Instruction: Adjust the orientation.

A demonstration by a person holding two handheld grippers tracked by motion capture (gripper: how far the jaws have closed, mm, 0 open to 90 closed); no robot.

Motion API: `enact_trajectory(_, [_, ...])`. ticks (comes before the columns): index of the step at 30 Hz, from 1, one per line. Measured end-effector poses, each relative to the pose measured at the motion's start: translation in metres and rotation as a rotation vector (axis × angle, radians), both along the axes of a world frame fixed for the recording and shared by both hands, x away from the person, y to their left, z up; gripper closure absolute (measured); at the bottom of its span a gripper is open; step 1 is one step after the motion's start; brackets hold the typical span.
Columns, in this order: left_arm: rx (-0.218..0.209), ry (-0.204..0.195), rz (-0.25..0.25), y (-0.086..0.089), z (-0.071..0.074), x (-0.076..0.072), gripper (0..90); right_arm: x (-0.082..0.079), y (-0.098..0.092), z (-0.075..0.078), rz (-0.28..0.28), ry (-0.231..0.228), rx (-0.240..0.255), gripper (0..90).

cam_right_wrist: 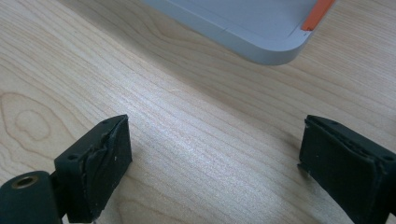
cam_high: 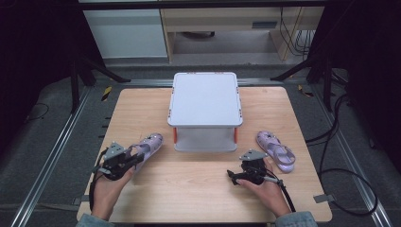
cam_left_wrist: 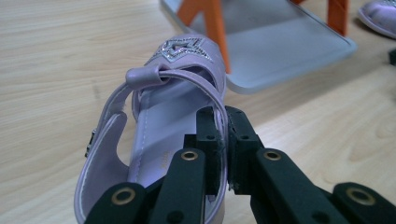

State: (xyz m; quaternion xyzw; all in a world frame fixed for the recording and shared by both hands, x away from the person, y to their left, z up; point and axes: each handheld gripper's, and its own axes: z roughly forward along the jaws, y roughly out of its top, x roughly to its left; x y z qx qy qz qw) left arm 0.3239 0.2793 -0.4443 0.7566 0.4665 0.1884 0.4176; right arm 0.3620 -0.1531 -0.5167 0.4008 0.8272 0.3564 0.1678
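A lilac sandal (cam_high: 150, 143) with a glittery star on its toe strap lies at the table's left, toe toward the grey shelf. My left gripper (cam_high: 136, 159) holds it from the heel end. In the left gripper view the black jaws (cam_left_wrist: 223, 135) are pinched together on the sandal's (cam_left_wrist: 159, 105) right side wall. A matching sandal (cam_high: 276, 151) lies on the table at the right, beside the shelf. My right gripper (cam_high: 235, 176) rests low over bare wood left of that sandal. Its jaws (cam_right_wrist: 215, 158) stand wide apart with nothing between them.
A grey two-level shelf (cam_high: 204, 99) with orange posts stands at the table's middle back; its lower plate (cam_left_wrist: 280, 51) lies just beyond the held sandal and its corner (cam_right_wrist: 261, 42) ahead of the right gripper. Bare wooden tabletop (cam_high: 189, 189) spreads between my hands. Cables trail off the right edge.
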Motion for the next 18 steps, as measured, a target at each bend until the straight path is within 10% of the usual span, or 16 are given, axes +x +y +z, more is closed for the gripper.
enact_trajectory(18, [0.015,-0.004,-0.153,-0.056,-0.002,-0.015,84.8,0.0,0.0,0.0,0.0,0.0,0.001,9.3])
